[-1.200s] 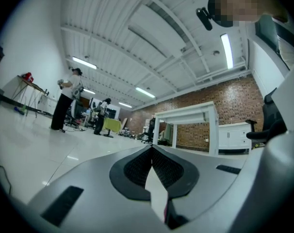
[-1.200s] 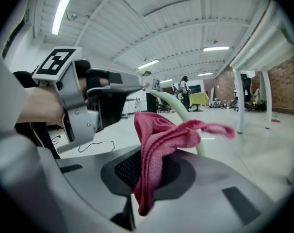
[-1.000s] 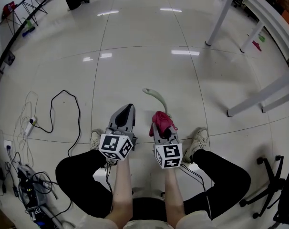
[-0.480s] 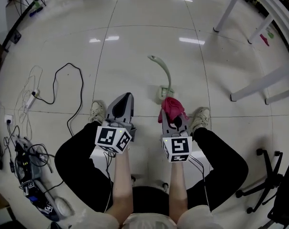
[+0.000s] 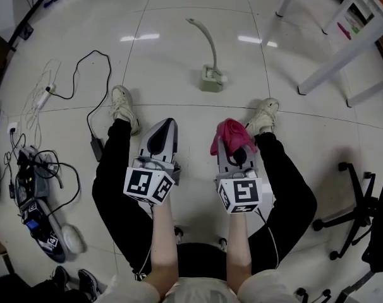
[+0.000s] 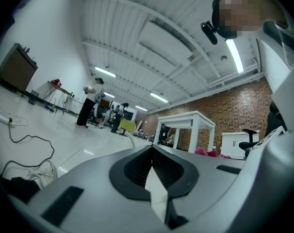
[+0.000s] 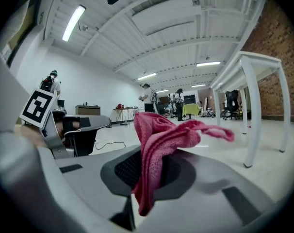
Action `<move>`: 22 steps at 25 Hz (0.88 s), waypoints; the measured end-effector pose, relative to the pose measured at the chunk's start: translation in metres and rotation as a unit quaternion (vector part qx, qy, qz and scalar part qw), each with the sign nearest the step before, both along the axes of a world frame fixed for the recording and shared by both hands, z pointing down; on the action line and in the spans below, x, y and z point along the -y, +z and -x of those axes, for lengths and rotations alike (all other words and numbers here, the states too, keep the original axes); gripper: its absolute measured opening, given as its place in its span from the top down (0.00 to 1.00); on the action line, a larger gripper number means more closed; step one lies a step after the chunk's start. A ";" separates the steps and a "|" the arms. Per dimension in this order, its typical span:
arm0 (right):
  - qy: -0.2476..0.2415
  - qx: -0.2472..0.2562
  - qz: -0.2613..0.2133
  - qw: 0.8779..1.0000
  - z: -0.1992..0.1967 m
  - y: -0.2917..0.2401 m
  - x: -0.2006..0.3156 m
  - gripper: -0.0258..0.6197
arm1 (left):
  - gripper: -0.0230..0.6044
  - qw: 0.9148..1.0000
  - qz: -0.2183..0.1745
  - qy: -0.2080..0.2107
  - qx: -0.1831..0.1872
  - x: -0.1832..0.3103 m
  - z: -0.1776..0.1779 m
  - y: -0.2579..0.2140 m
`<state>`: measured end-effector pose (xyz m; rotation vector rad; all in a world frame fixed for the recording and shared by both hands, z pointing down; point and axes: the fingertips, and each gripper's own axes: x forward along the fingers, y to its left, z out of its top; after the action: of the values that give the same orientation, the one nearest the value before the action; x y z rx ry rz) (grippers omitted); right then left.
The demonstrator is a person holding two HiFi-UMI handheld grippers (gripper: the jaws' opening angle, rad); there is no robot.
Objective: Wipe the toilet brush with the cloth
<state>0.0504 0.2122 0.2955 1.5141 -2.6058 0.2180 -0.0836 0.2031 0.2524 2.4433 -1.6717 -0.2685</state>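
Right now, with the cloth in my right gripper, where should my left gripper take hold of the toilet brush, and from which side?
Probably the slim curved handle, midway up, approached from its left by the left gripper, now shut and empty. The handle arches free above the square base, and the right gripper is busy clamping the cloth.

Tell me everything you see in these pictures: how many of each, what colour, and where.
toilet brush: one, pale green, standing on the floor ahead
cloth: one, pink, clamped in the right gripper
cables: several, black and white, floor at left
table: white legs, upper right
office chair: one, black, floor at right
shoes: two, whitish, on the person's feet
left gripper: grey, shut, empty
right gripper: grey, shut on the cloth
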 end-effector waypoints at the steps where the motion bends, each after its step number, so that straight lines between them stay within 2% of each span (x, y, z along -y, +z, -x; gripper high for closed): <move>1: -0.002 0.002 -0.002 1.000 -0.005 -0.006 -0.020 0.91 | 0.96 1.000 -0.002 -0.002 0.003 -0.022 -0.005 -0.005; 8: -0.015 0.049 -0.029 0.998 -0.050 -0.059 -0.155 0.91 | 0.96 1.000 -0.004 -0.007 0.012 -0.170 -0.064 -0.032; 11: -0.019 0.050 -0.038 0.998 -0.070 -0.074 -0.204 0.91 | 0.96 1.000 0.003 -0.004 0.028 -0.212 -0.088 -0.035; 15: -0.026 0.051 -0.072 0.996 -0.092 -0.101 -0.245 0.91 | 0.96 0.999 -0.022 0.001 0.045 -0.251 -0.109 -0.055; 19: -0.019 0.025 -0.094 0.995 -0.098 -0.113 -0.267 0.91 | 0.96 0.999 -0.027 -0.013 0.045 -0.276 -0.106 -0.063; 22: -0.019 0.037 -0.109 0.993 -0.096 -0.124 -0.275 0.91 | 0.96 0.998 -0.040 -0.027 0.049 -0.285 -0.090 -0.073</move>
<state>0.1461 0.4868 0.1712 1.5473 -2.7919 -0.0166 0.0066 0.4883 0.1796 2.5097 -1.8021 -0.2313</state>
